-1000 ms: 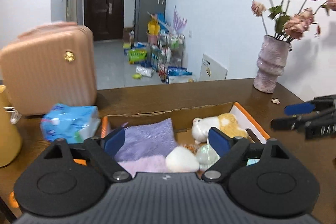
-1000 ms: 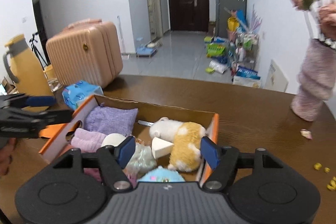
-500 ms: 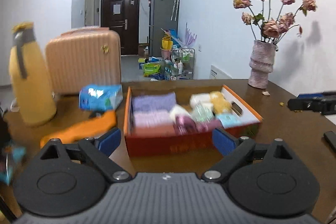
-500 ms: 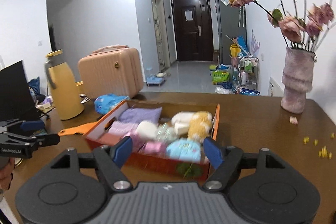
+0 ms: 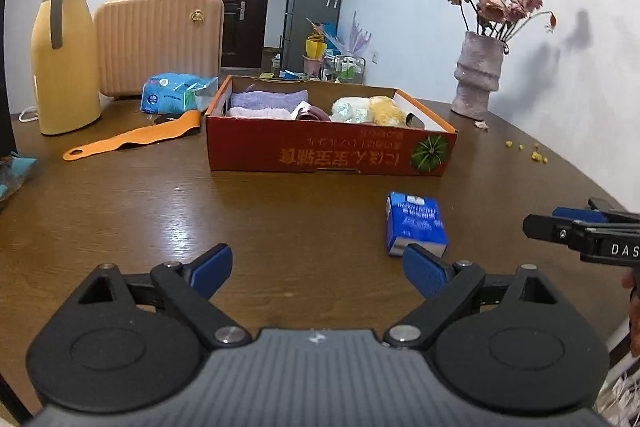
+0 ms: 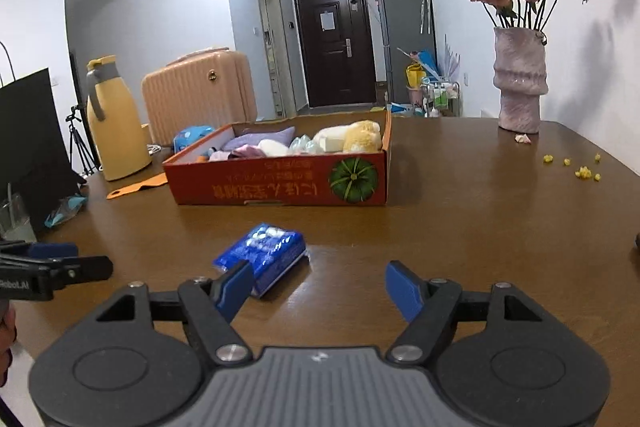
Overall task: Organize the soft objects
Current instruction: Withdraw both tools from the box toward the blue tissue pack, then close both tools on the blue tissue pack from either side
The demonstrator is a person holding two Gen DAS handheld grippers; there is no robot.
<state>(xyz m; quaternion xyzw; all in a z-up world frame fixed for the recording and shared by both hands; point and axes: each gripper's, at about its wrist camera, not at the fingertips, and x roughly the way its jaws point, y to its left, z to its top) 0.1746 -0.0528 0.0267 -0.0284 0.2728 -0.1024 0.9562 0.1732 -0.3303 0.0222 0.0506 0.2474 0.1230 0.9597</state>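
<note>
A red cardboard box (image 5: 328, 151) (image 6: 280, 183) stands mid-table and holds folded purple towels (image 5: 269, 99), a yellow-and-white plush toy (image 5: 384, 109) (image 6: 360, 137) and other soft items. A blue tissue pack (image 5: 416, 223) (image 6: 262, 253) lies on the table in front of the box. My left gripper (image 5: 318, 273) is open and empty, low over the near table, with the pack just past its right finger. My right gripper (image 6: 320, 285) is open and empty, with the pack by its left finger.
A yellow jug (image 5: 64, 55), a pink suitcase (image 5: 160, 39), a blue wipes pack (image 5: 176, 97) and an orange shoehorn (image 5: 132, 139) are left of the box. A vase of dried roses (image 5: 478, 75) (image 6: 520, 83) stands back right, with yellow crumbs (image 6: 576, 167) nearby.
Both grippers have pulled back and down from over the box to the near part of the table. The blue tissue pack now shows in front of the box.
</note>
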